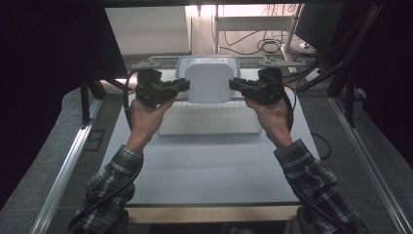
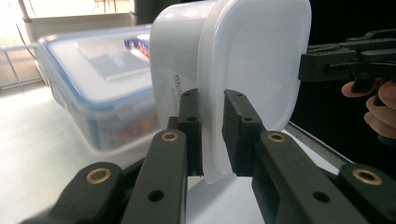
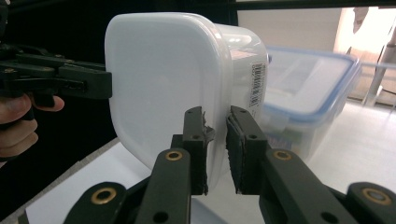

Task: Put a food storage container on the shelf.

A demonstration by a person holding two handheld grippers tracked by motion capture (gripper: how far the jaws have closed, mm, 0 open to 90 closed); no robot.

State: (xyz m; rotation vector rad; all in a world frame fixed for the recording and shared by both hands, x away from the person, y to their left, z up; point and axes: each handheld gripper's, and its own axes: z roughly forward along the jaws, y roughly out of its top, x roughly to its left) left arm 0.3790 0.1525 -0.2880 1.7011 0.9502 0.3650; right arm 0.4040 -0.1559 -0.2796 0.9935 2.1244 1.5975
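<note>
The white plastic tub (image 1: 209, 82), light but slippery and thin-walled, hangs above the tabletop (image 1: 204, 161), both grippers' fingers (image 2: 191, 126) clamped narrowly on opposite lid rims.

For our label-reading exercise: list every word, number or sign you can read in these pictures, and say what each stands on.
None can be read in full.
White container: a line of small dark print on its side wall, too small to read.
White container, other side: barcode sticker, digits too blurred.
Blue-rimmed box: a coloured label under its clear lid, blurred.
</note>
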